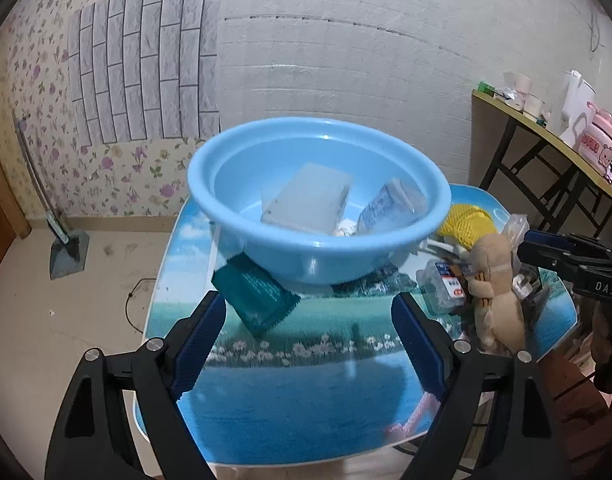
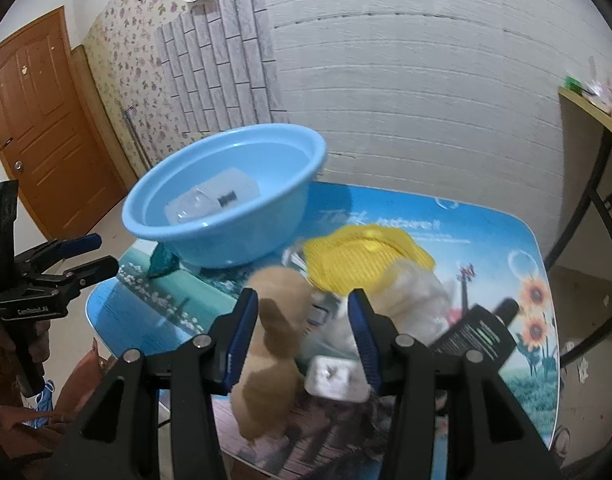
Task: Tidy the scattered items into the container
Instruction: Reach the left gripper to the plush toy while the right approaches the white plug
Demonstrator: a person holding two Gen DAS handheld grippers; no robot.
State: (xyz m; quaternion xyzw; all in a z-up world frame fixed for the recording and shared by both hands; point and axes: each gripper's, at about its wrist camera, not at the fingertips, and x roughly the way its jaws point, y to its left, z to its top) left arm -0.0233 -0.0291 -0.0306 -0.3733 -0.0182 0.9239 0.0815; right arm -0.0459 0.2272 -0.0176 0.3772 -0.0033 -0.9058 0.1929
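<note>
right gripper [image 1: 545,258]: white letters "DAS" on its black body, seen from the left wrist
left gripper [image 2: 94,256]: small white lettering on its black body, too blurred to read for sure
table [image 2: 385,224]: pale script printed on the blue top, blurred, ending in what looks like "nature!"
pink jar [image 1: 599,148]: pink letters on its front, not legible

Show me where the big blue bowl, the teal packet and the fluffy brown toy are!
Light blue plastic basin [image 1: 266,148]: left wrist view, on its near-left rim.
Teal foil packet [image 1: 258,292]: left wrist view, on its flat printed face.
Tan plush toy [image 2: 274,344]: right wrist view, on its body.
</note>
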